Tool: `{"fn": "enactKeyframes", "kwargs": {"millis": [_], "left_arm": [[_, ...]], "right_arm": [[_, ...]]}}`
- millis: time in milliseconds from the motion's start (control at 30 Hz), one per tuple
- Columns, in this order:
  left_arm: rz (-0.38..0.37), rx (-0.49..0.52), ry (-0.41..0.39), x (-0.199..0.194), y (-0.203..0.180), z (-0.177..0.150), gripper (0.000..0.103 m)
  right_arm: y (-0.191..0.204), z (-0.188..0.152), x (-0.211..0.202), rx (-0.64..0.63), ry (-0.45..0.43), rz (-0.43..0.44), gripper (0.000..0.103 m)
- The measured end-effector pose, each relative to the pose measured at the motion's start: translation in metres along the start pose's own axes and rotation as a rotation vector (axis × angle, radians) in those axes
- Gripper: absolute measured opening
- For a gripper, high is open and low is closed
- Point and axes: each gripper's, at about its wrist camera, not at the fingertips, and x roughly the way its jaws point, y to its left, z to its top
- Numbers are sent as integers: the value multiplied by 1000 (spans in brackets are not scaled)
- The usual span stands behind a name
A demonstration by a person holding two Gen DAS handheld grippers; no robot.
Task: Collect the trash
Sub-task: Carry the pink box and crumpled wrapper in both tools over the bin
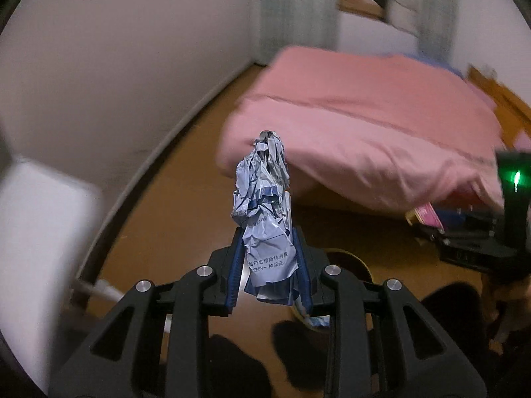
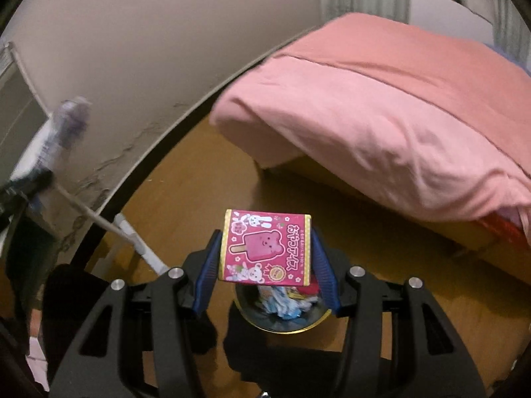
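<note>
My left gripper [image 1: 269, 243] is shut on a crumpled blue-and-white wrapper [image 1: 264, 209] that stands upright between its blue pads, above the wooden floor. My right gripper [image 2: 267, 243] is shut on a pink ice-cream box [image 2: 265, 247] with cartoon animals, held flat just above a round gold-rimmed trash bin [image 2: 282, 326] that holds several wrappers. The bin's rim [image 1: 348, 255] shows dimly under the left gripper. The right gripper and its pink box [image 1: 428, 215] appear at the right edge of the left wrist view. The left gripper with its wrapper [image 2: 66, 126] is blurred at the left of the right wrist view.
A bed with a pink duvet [image 1: 365, 126] fills the right side, also seen in the right wrist view [image 2: 398, 116]. A white wall [image 1: 116, 66] curves along the left. A white mop or pole [image 2: 132, 238] leans by the wall. A white object [image 1: 36, 248] stands at far left.
</note>
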Motion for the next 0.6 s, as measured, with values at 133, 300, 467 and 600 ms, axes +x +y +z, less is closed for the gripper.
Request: {"fn": "enactKeyframes", "kwargs": {"millis": [133, 300, 467, 600], "left_arm": [[-89, 56, 69, 69, -50, -33, 28], [-127, 54, 151, 111, -71, -69, 28], [-148, 59, 168, 128, -79, -75, 28], [-138, 107, 166, 135, -80, -77, 29]], "right_arm": [[-24, -12, 33, 30, 44, -9, 51], [-36, -32, 80, 50, 115, -5, 51], [-38, -46, 108, 54, 164, 5, 51], [-36, -45, 114, 47, 159, 18, 51]]}}
